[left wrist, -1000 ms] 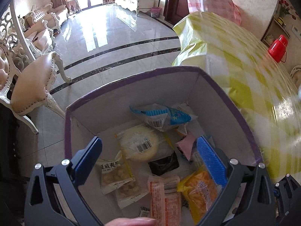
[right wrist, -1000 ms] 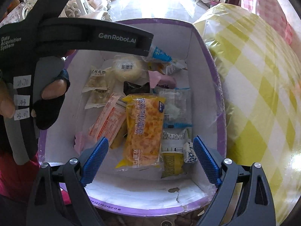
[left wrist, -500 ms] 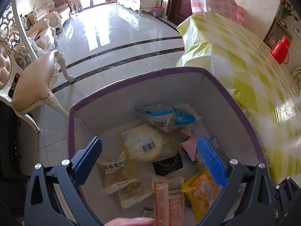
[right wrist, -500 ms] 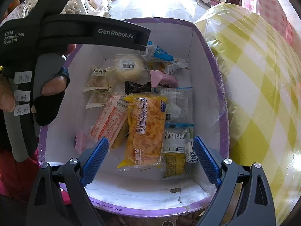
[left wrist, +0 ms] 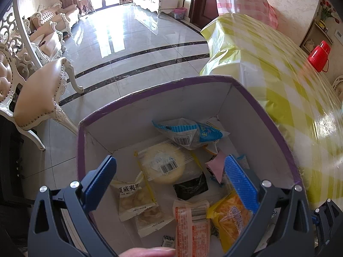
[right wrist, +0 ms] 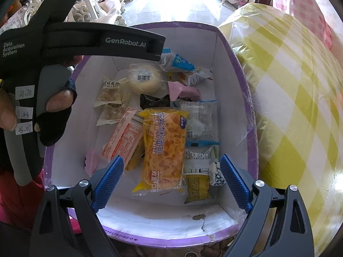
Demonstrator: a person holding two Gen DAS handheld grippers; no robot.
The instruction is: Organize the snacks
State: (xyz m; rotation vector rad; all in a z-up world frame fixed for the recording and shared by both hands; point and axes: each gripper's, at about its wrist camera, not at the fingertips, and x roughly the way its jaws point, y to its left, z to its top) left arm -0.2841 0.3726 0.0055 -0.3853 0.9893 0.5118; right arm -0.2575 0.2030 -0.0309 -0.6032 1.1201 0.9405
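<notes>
Glossy floor tiles point(left wrist: 133, 49) ran out behind us toward the bright windows, with a cream chair point(left wrist: 40, 90) at nine o'clock and the yellow checked table point(left wrist: 285, 79) curving away at two o'clock. Between them sat the purple-rimmed box point(left wrist: 150, 92), open on top and already holding all the snacks we could see. Over the last second our left gripper point(left wrist: 170, 176) had drawn back and up a little, so the far wall of the box slid lower in its view; nothing inside shifted. Its fingers stood wide apart and held nothing. Our right gripper point(right wrist: 171, 177) hung over the near edge of the box, also spread wide and empty, and had barely moved. We judged that the loading was finished or close to it, since no packet lay on the table in either view. Largest among the contents was the orange floss-bread pack point(right wrist: 164, 147), lying lengthwise at the centre; at its ten o'clock lay the red-and-white wrapper point(right wrist: 124, 135). Beyond them, toward twelve o'clock, rested the round pale cake point(left wrist: 167, 165), and smallest nearby was the black sachet point(left wrist: 190, 187), just beside that cake.
</notes>
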